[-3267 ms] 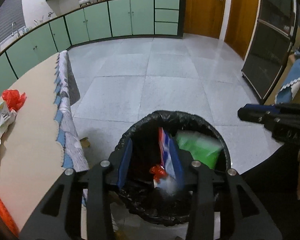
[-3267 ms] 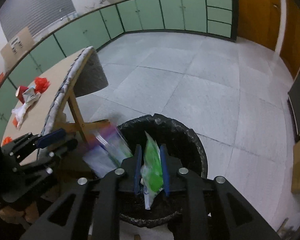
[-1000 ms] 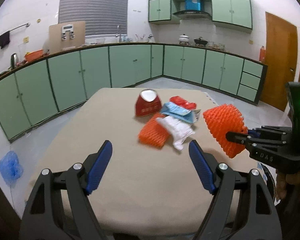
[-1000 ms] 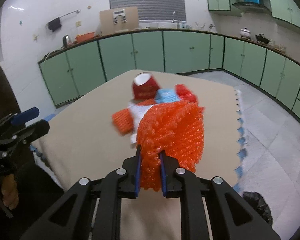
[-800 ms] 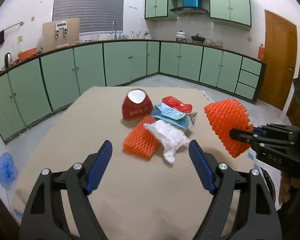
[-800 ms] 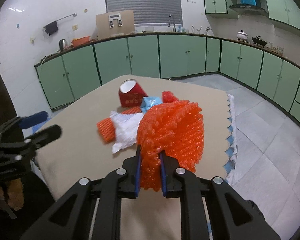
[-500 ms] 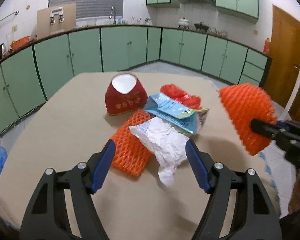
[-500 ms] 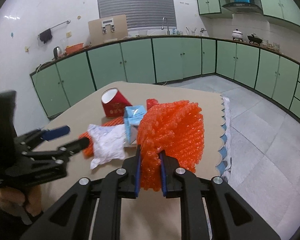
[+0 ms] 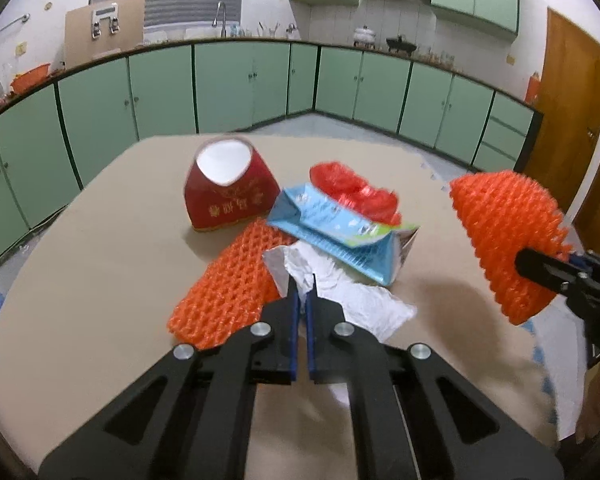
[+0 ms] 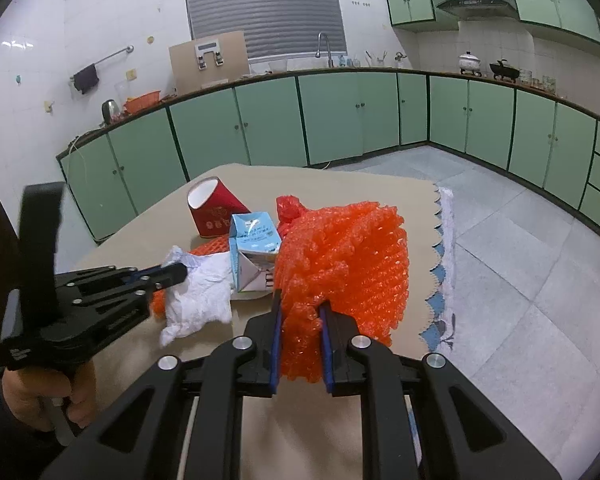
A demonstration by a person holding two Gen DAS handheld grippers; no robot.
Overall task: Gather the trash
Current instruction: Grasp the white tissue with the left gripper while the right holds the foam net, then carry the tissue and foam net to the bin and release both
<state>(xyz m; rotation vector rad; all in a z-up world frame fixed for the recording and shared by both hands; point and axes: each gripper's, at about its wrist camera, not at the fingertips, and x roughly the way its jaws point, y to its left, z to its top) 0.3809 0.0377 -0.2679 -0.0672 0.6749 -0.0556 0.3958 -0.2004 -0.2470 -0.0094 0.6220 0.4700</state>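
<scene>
Flat orange foam net (image 9: pixel 230 294) partly under white crumpled paper (image 9: pixel 352 292); red bag (image 9: pixel 354 192) behind carton (image 9: pixel 340 236); cup lettering illegible.

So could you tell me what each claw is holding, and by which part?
Right claw: orange foam fruit net, near its lower edge. Left claw: crumpled white paper, at its near edge.
</scene>
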